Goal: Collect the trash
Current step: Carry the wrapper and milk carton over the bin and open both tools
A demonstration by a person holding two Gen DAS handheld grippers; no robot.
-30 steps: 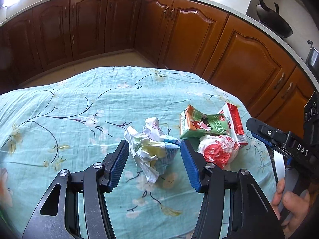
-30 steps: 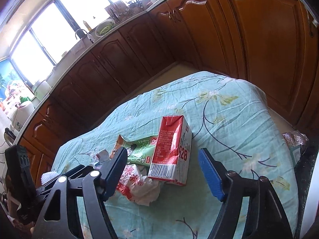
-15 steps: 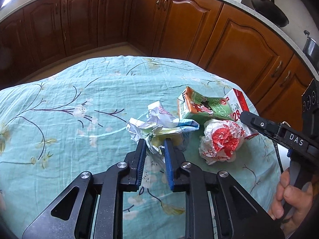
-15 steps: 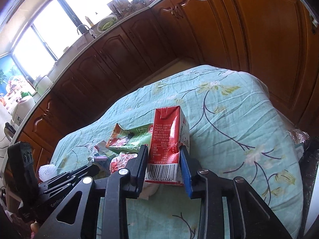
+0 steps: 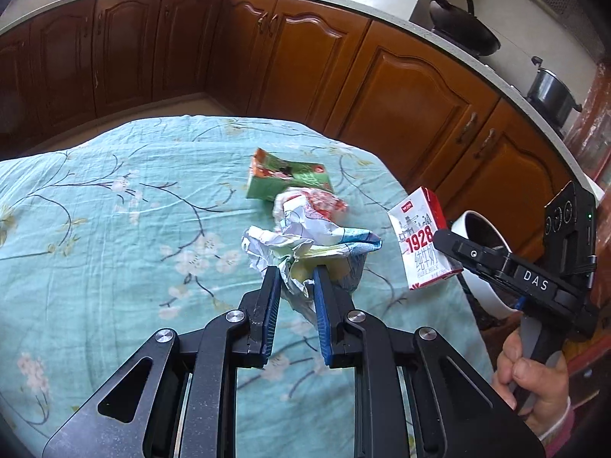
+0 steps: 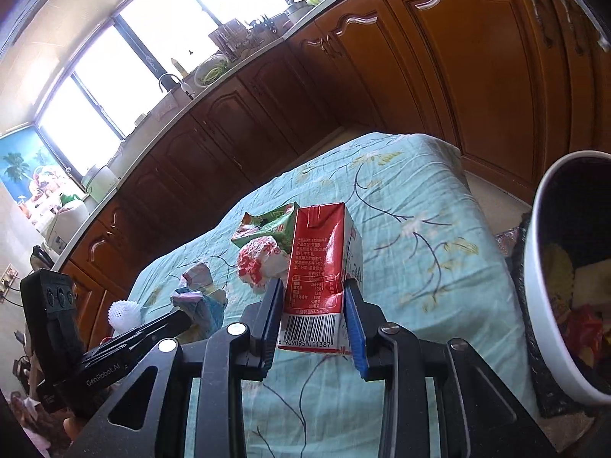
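My left gripper (image 5: 296,276) is shut on a crumpled white and blue wrapper (image 5: 305,244) and holds it just above the floral tablecloth (image 5: 114,236). My right gripper (image 6: 313,288) is shut on a red and white milk carton (image 6: 320,267), lifted off the table near its right edge; the carton also shows in the left wrist view (image 5: 422,244). A green carton (image 5: 286,177) and a red and white crumpled bag (image 5: 317,202) lie on the cloth behind the wrapper. A white bin (image 6: 542,305) with trash inside stands to the right of the table.
Brown kitchen cabinets (image 5: 401,87) curve around the table's far and right sides. A wok (image 5: 462,26) and a pot (image 5: 550,91) sit on the counter. The table's right edge drops off beside the bin.
Both grippers have lifted their loads. The wrapper has come up off the cloth. The milk carton has moved right, away from the other trash, toward the white bin.
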